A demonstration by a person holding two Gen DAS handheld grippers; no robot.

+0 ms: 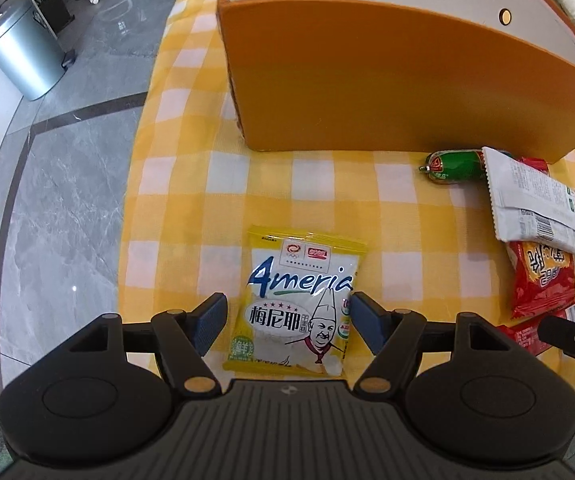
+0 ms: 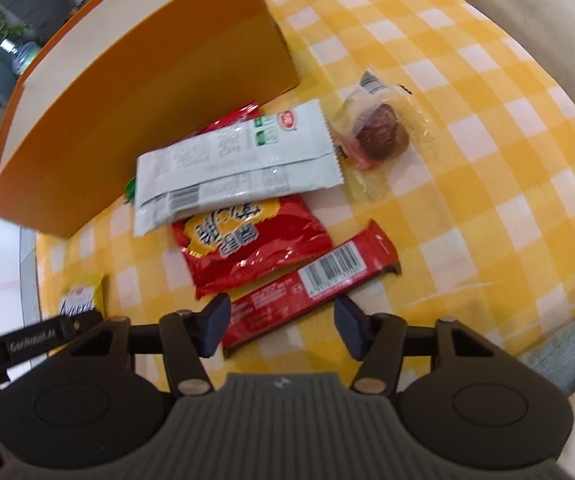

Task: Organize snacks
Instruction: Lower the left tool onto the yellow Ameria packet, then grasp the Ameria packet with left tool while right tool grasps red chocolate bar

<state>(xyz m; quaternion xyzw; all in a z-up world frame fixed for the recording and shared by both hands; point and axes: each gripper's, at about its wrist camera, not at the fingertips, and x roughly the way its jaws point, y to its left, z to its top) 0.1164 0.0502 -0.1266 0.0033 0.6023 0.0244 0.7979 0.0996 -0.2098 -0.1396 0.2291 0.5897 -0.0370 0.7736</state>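
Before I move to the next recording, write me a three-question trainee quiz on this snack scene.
1. True or false: the left gripper has clamped the yellow packet.
2. Which lies on the red bag: A) white packet B) red bar C) sausage?
3. What color is the box?

Key: 1. False; open, fingers on either side. 2. A. 3. Orange.
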